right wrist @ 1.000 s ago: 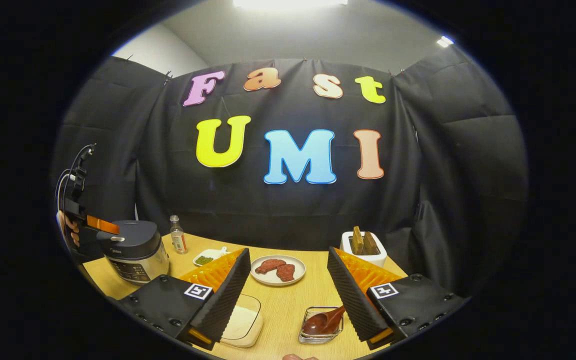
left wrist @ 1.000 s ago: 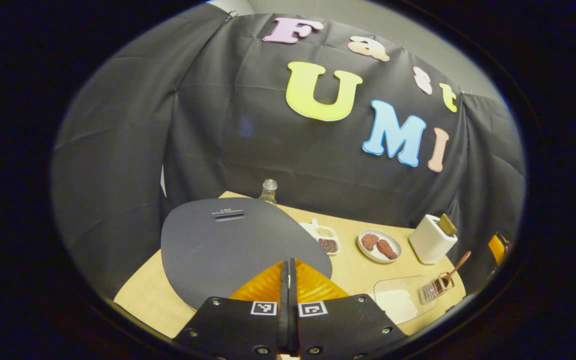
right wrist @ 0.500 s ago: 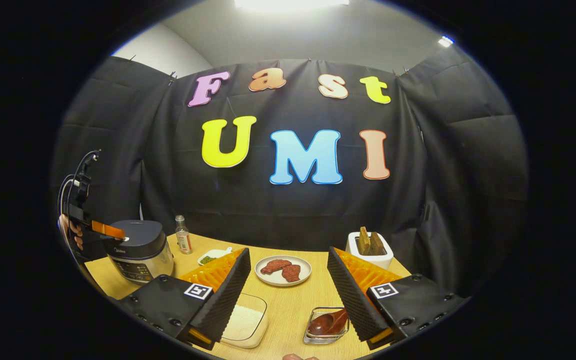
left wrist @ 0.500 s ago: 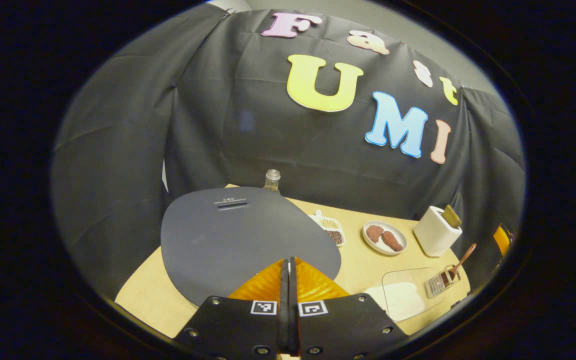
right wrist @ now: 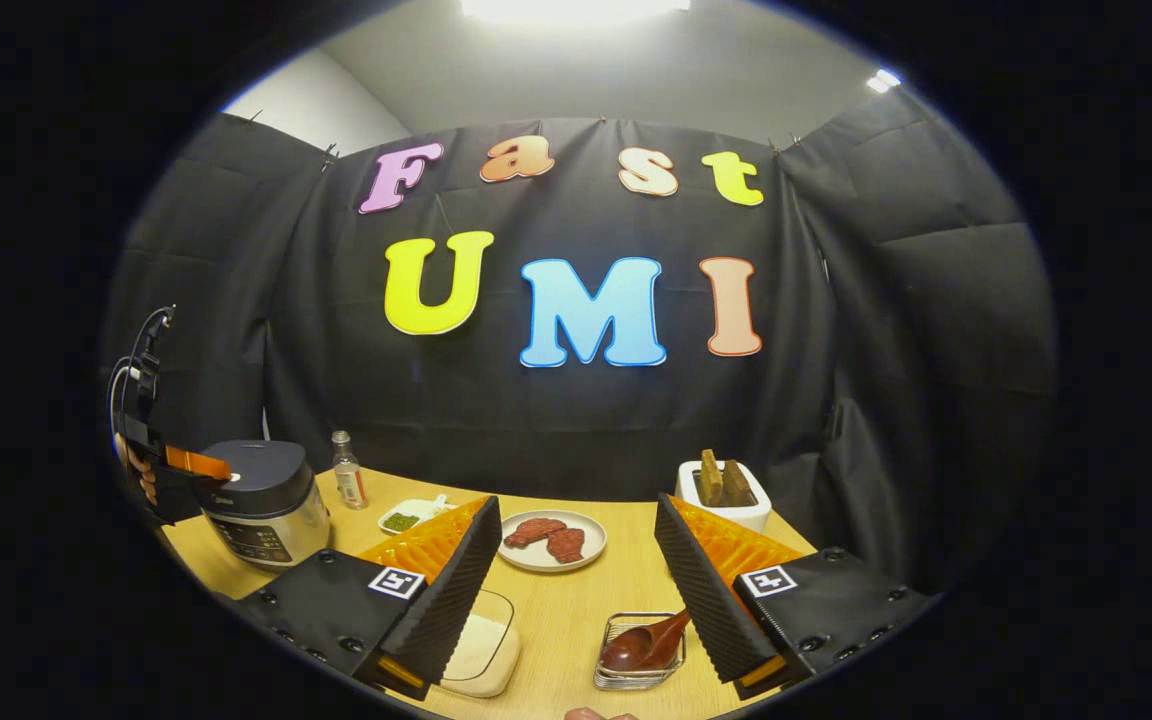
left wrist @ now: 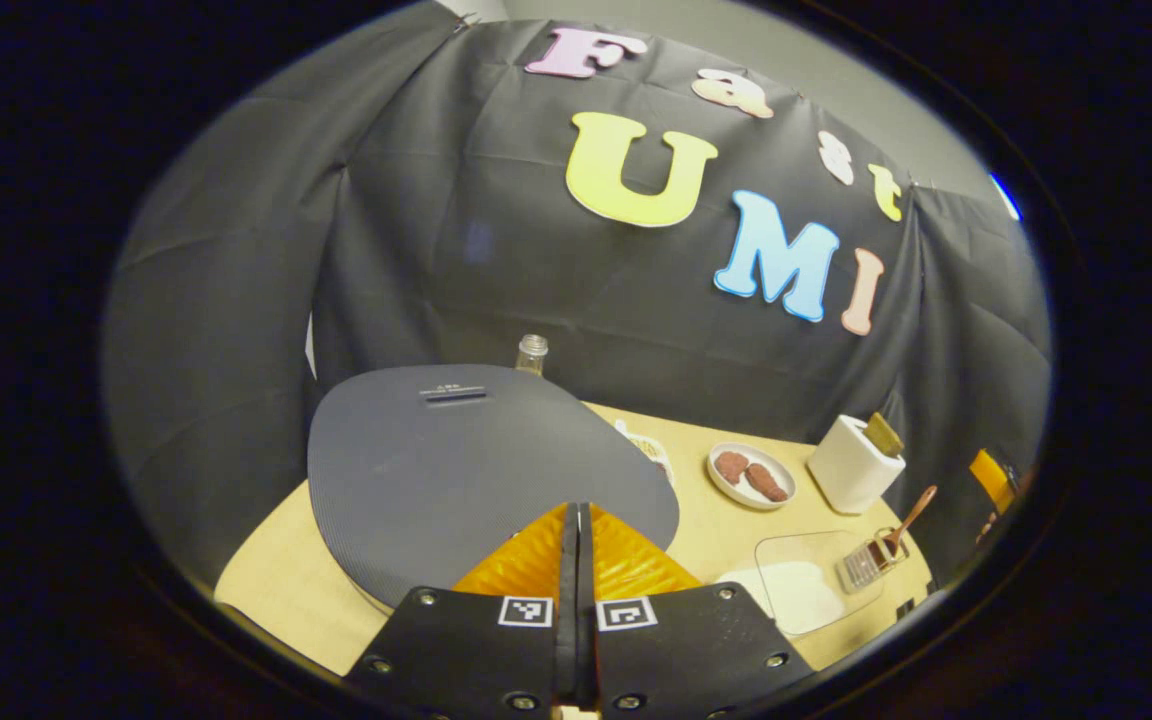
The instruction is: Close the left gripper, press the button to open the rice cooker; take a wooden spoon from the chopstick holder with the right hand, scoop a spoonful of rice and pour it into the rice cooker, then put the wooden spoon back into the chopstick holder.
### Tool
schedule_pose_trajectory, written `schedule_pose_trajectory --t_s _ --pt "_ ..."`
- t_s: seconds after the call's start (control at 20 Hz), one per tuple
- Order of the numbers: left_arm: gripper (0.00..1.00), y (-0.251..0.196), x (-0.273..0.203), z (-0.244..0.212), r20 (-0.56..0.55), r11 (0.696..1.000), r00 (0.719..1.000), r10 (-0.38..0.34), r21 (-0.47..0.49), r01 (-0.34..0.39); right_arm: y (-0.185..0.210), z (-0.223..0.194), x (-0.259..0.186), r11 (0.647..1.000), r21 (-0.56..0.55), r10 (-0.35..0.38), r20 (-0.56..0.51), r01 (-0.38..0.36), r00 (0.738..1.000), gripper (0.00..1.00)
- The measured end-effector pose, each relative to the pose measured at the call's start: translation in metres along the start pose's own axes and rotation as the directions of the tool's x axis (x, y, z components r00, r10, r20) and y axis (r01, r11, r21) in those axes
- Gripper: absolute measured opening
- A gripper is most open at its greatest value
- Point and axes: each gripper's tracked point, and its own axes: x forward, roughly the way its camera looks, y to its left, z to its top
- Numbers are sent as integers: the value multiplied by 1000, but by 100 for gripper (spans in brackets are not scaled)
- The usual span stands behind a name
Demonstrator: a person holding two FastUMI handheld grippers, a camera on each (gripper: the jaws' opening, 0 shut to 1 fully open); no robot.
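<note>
The rice cooker point(right wrist: 261, 500) stands at the table's left with its grey lid point(left wrist: 466, 470) down. My left gripper point(left wrist: 573, 515) is shut with nothing in it, its tips over the lid's front edge. In the right gripper view, the left gripper point(right wrist: 198, 463), held by a hand, reaches the top front of the cooker; whether it touches there is unclear. The wooden spoon point(right wrist: 646, 645) lies in the wire chopstick holder point(right wrist: 608, 668). My right gripper point(right wrist: 576, 503) hangs open above it. A glass container of rice point(right wrist: 481, 650) sits left of the holder.
A plate point(right wrist: 536, 557) with two brown pieces sits mid-table. A white toaster point(right wrist: 724, 495) with slices stands at the back right. A small bottle point(right wrist: 346, 480) and a small dish point(right wrist: 411, 517) are behind the cooker. The black cloth wall closes the back.
The left gripper has stayed shut and edged a little closer over the lid's front. The lid stays down. The right gripper remains open above the holder, shifting only slightly.
</note>
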Motion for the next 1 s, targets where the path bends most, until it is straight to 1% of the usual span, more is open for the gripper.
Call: schedule_pose_trajectory --t_s 0.05,0.1,0.15,0.25,0.3,0.35,0.75,0.8,0.85,0.9,0.95,1.0 --pt "2 0 1 -1 -8 1000 1000 13 23 -13 -1 0 1 1000 5 -2 2 2 1000 99" --pt "2 -1 0 -1 -11 999 1000 24 48 -24 -1 -2 1 1000 13 1 3 -1 1000 94" --pt "3 -1 2 0 -17 997 999 36 68 -34 0 -2 1 1000 21 5 4 -5 1000 94" --pt "2 -1 1 1 -21 995 999 49 94 -47 -3 -2 2 1000 31 3 6 -3 1000 94" --pt "2 -2 1 2 -24 994 998 52 95 -49 -4 -4 1 1000 31 3 3 -3 1000 94" --pt "3 -3 3 1 -26 994 998 54 97 -51 -4 -5 2 1000 31 1 0 -1 1000 99" --pt "2 -1 4 -2 -45 994 998 46 96 -41 -9 -12 -1 999 50 1 -7 0 1000 99" --pt "2 -2 4 -9 -82 993 995 49 111 -39 -9 -13 -2 999 55 0 -5 0 1000 99" --pt "2 -2 8 -3 -59 992 997 46 117 -39 -10 -13 -2 998 61 0 -6 1 1000 99" --pt "2 -1 7 -8 -86 992 995 53 122 -43 -10 -14 -3 998 65 2 -6 -2 1000 99" --pt "2 -1 6 -3 -71 991 996 60 126 -51 -10 -14 -2 998 69 3 -6 -3 1000 99" --pt "2 -3 8 -3 -47 990 996 73 124 -66 -10 -14 -2 998 69 6 -8 -5 1000 94"
